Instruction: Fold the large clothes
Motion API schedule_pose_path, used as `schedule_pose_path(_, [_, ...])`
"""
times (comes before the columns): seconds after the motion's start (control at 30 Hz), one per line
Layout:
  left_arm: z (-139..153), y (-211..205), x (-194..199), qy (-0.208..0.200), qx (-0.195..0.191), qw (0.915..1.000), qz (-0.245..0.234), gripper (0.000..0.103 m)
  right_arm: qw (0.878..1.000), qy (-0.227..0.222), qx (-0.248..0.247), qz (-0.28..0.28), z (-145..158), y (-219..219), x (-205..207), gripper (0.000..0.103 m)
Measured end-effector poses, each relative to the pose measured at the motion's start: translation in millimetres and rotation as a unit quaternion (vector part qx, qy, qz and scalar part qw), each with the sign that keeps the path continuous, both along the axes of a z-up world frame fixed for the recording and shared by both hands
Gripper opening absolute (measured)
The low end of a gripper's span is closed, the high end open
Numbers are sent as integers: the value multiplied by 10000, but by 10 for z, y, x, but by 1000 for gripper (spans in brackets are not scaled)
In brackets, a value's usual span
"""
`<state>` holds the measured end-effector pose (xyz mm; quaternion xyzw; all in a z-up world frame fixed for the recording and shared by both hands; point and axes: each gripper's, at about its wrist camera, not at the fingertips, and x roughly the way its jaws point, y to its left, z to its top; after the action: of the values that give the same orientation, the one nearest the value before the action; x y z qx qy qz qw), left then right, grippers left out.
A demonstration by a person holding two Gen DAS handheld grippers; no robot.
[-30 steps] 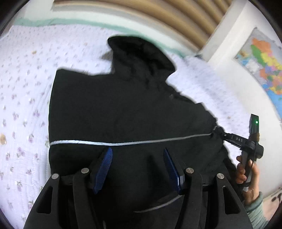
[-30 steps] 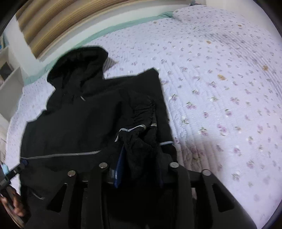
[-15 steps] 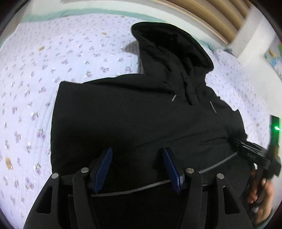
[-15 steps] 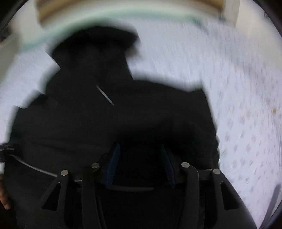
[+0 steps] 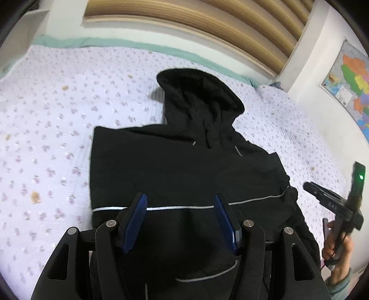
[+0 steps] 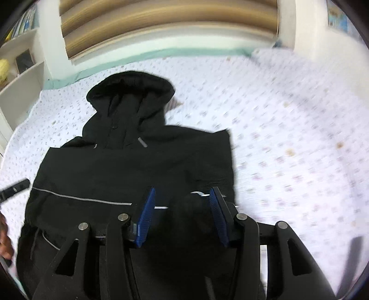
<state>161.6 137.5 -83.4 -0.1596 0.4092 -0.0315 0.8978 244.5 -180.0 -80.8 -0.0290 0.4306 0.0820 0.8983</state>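
Observation:
A black hooded jacket point(image 5: 180, 166) with a thin reflective stripe lies flat on the bed, hood pointing to the far wall; both sleeves are folded in over the body. It also shows in the right wrist view point(image 6: 129, 170). My left gripper point(image 5: 181, 200) is open and empty, held above the jacket's lower half. My right gripper point(image 6: 182, 196) is open and empty above the jacket's right lower part. The right gripper also shows in the left wrist view point(image 5: 332, 203), off the jacket's right edge.
The bed has a white quilt with small purple flowers point(image 5: 50, 129). A wooden slatted headboard point(image 5: 207, 20) runs along the far wall. A map point(image 5: 350, 78) hangs on the right wall. White shelves point(image 6: 20, 76) stand at the left.
My right gripper has let go of the bunched sleeve and opened, then pulled back off the jacket. Both grippers have lifted and tilted, so the hood and headboard are in view.

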Motion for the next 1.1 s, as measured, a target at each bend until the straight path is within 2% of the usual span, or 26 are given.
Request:
schedule_pose_path(0.1, [-58, 29, 36, 182, -55, 9997, 178, 61, 10000, -23, 63, -40, 23, -131, -37, 50])
schedule_pose_path(0.17, [-288, 100, 101, 455, 27, 9985, 308, 61, 9998, 80, 156, -92, -89, -262, 10, 50])
schedule_pose_path(0.23, [-646, 200, 194, 842, -11, 9957, 397, 61, 9993, 300, 173, -130, -305, -316, 75, 50])
schedule_pose_path(0.27, [-770, 233, 212, 843, -17, 9957, 396, 61, 9987, 483, 88, -120, -503, -311, 132, 50])
schedule_pose_path(0.33, [-833, 223, 160, 469, 71, 9985, 285, 64, 9974, 714, 93, 26, -819, -285, 199, 51])
schedule_pose_path(0.37, [-832, 198, 118, 297, 126, 9992, 215, 66, 9982, 579, 142, 106, -944, -289, 190, 52])
schedule_pose_path(0.43, [-854, 155, 23, -4, 239, 9996, 165, 68, 9988, 300, 314, 216, -958, -345, 146, 54])
schedule_pose_path(0.53, [-864, 148, -77, -249, 245, 9993, 151, 68, 9958, 224, 861, 210, -962, -495, 112, 55])
schedule_pose_path(0.6, [-861, 164, -80, -254, 212, 9993, 168, 68, 9927, 209, 1179, 174, -995, -578, 102, 55])
schedule_pose_path(0.7, [-868, 144, -16, -143, 329, 9992, 180, 68, 9910, 381, 1275, 126, -1004, -607, 155, 55])
schedule_pose_path(0.77, [-838, 106, 29, 93, 474, 9987, 181, 68, 9915, 523, 1191, 94, -987, -596, 181, 55])
schedule_pose_path(0.87, [-701, 7, 109, 673, 800, 9945, 105, 68, 9907, 1097, 807, -48, -934, -461, 348, 56])
schedule_pose_path(0.93, [-485, -8, 117, 993, 715, 9925, -13, 68, 9877, 1462, 540, -126, -822, -365, 439, 56])
schedule_pose_path(1.0, [-255, 17, 82, 1001, 485, 9938, -65, 68, 9852, 1682, 324, -75, -604, -279, 501, 57])
schedule_pose_path(1.1, [270, 112, 92, 736, 356, 9967, 7, 68, 9885, 1491, 182, 158, -116, -149, 544, 57])
